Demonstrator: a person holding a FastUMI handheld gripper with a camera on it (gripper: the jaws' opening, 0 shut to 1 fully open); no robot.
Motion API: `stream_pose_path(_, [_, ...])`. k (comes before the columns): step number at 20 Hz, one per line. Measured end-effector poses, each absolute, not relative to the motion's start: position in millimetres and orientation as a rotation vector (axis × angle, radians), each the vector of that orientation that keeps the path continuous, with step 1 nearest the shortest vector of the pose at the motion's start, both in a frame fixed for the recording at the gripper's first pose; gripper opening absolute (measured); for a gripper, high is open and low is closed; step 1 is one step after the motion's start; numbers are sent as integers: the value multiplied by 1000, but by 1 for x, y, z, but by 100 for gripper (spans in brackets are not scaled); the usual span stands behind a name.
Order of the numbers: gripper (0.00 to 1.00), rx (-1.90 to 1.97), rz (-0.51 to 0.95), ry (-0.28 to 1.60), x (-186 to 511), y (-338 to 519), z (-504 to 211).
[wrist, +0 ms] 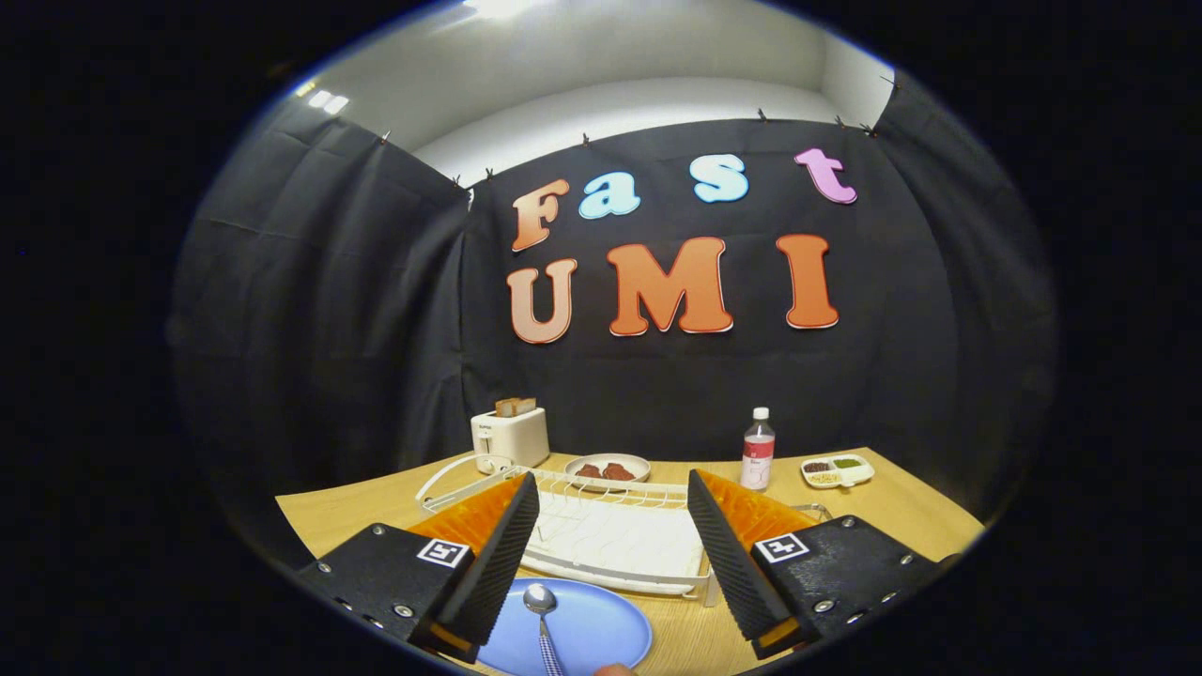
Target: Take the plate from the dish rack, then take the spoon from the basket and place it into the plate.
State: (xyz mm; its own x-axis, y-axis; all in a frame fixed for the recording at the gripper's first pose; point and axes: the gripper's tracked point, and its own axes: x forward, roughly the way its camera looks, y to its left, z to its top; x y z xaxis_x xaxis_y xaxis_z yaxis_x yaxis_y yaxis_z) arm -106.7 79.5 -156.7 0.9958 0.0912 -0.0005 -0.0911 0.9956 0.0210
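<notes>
Fingers spread wide at the bottom of the frame, gripper [610,563] holding nothing. Between them, low centre: blue plate [601,634] on the table [901,507], spoon [542,615] lying in it, bowl pointing away. Just beyond the plate, mid-frame: white dish rack [615,540]. Further back, left of centre: toaster [510,438] with bread in its slots; centre: small dish [608,467] with brown pieces; right: bottle [758,451] and a divided tray [837,470].
</notes>
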Motion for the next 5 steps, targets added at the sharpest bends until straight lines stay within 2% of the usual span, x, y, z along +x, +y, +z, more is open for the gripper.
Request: stream_pose_path(5, [95,-9,29,-44,-104,69,-138])
